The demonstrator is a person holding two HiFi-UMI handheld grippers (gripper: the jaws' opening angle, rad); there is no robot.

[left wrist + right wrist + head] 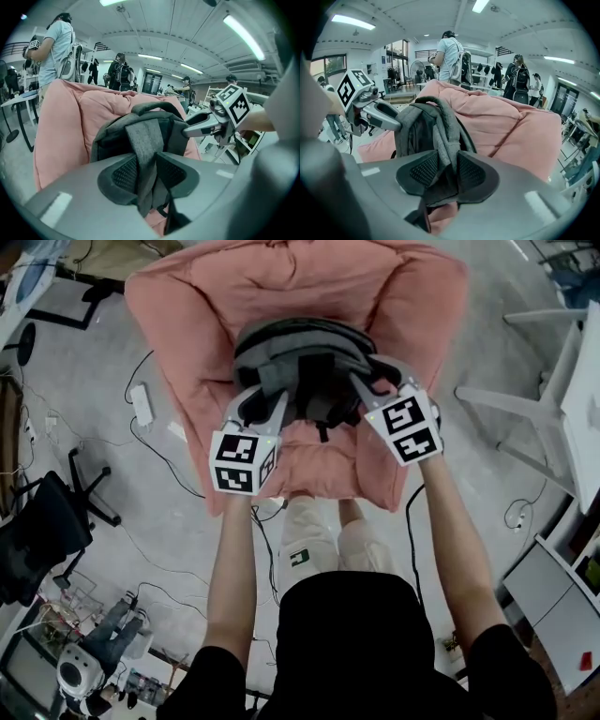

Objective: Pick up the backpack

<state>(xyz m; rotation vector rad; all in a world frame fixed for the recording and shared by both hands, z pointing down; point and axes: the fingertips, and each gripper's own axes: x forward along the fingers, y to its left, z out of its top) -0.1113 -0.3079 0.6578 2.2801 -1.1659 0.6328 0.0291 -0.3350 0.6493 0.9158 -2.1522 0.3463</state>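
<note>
Person wears black short-sleeved top [347, 652], light beige trousers [323, 538], small green-and-white patch [299, 559] on one leg. Left gripper [265, 401] and right gripper [373, 376] match: smooth grey shells, tapered grey jaws. Each carries a white marker cube [244, 461] with black square patterns and a small green light at its edge. Dark mesh-textured pads [126, 173]
</note>
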